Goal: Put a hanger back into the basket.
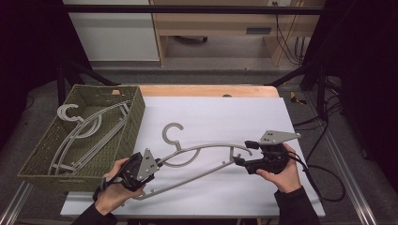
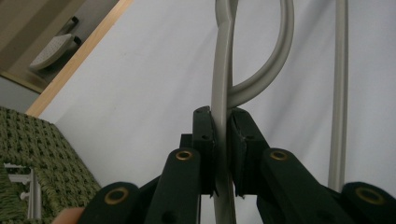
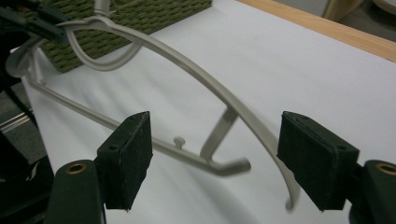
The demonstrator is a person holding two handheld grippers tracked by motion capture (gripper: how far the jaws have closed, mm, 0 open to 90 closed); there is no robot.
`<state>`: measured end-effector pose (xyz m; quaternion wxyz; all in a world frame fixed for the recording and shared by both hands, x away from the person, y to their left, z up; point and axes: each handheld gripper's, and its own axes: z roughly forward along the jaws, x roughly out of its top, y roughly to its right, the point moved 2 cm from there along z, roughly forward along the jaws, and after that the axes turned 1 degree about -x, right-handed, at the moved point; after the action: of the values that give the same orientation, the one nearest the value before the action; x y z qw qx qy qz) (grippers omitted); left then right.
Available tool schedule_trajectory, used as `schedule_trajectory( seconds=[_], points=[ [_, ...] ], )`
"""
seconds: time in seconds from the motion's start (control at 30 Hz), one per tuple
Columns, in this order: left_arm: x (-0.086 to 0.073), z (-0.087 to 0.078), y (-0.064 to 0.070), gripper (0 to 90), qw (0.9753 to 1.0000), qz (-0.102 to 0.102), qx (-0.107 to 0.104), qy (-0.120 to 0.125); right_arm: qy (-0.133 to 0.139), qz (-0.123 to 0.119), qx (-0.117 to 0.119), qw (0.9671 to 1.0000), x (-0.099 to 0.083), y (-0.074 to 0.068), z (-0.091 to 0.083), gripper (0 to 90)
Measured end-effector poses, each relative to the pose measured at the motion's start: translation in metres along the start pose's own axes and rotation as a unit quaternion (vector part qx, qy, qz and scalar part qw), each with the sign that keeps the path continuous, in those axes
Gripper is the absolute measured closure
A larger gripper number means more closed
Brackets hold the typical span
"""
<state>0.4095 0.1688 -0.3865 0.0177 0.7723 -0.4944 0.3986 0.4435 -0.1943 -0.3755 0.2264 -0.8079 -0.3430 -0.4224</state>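
My left gripper (image 1: 157, 165) has its fingers (image 2: 204, 140) clamped tight on the grey hanger (image 1: 202, 154), pinching the arm of it just beside the spot where the inner loop curves off. The hanger lies across the white sheet (image 1: 225, 117) that covers the worktop, hook pointing toward the far edge, its long bottom bar running from my left hand (image 1: 115, 187) toward my right hand (image 1: 281, 176).

My right gripper (image 1: 239, 161) sits at the hanger's other end with its fingers (image 3: 128, 156) spread wide, touching nothing; between them I see the curved shoulder, the short strut and the end of the bar.

To my left, just beside the sheet, stands the green woven basket (image 1: 133, 119) with more grey hangers (image 1: 87, 129) piled inside. Its near corner is close to my left gripper. Beyond the wooden worktop edge (image 1: 211, 90) sits a pale cabinet (image 1: 112, 33), and cables (image 1: 314, 173) trail off to the right.
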Motion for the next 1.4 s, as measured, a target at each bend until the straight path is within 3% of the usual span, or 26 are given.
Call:
schedule_trajectory(
  seconds=[0.07, 0.23, 0.3, 0.37, 0.4, 0.6, 0.97, 1.07, 1.4],
  points=[
    [0.000, -0.002, -0.004, 81.3, 0.9997, -0.022, 0.000, 0.001, 0.008, 0.012, -0.005, 0.9999, -0.005, 0.006, -0.005, 25.8],
    [0.002, -0.011, -0.012, 81.3, 0.9991, -0.041, 0.008, 0.008, 0.020, 0.023, -0.022, 0.9993, -0.009, 0.012, -0.012, 23.4],
    [0.004, -0.017, -0.018, 81.3, 0.9985, -0.051, 0.016, 0.016, 0.025, 0.030, -0.039, 0.9984, -0.011, 0.013, -0.014, 20.1],
    [0.006, -0.024, -0.024, 81.3, 0.9975, -0.062, 0.024, 0.024, 0.027, 0.032, -0.042, 0.9982, -0.011, 0.014, -0.015, 18.9],
    [0.009, -0.031, -0.032, 81.3, 0.9960, -0.077, 0.030, 0.035, 0.033, 0.034, -0.057, 0.9973, -0.013, 0.016, -0.017, 17.4],
    [0.016, -0.051, -0.051, 81.2, 0.9923, -0.104, 0.028, 0.062, 0.051, 0.054, -0.083, 0.9938, -0.017, 0.022, -0.020, 13.5],
    [0.013, -0.074, -0.085, 81.3, 0.9889, -0.121, 0.060, 0.061, 0.061, 0.057, -0.098, 0.9916, -0.022, 0.026, -0.023, 12.2],
    [0.007, -0.085, -0.102, 81.2, 0.9865, -0.130, 0.082, 0.057, 0.066, 0.059, -0.103, 0.9907, -0.024, 0.027, -0.024, 12.1],
    [-0.017, -0.097, -0.132, 81.2, 0.9807, -0.154, 0.109, 0.051, 0.067, 0.058, -0.109, 0.9901, -0.026, 0.028, -0.024, 11.8]
  ],
)
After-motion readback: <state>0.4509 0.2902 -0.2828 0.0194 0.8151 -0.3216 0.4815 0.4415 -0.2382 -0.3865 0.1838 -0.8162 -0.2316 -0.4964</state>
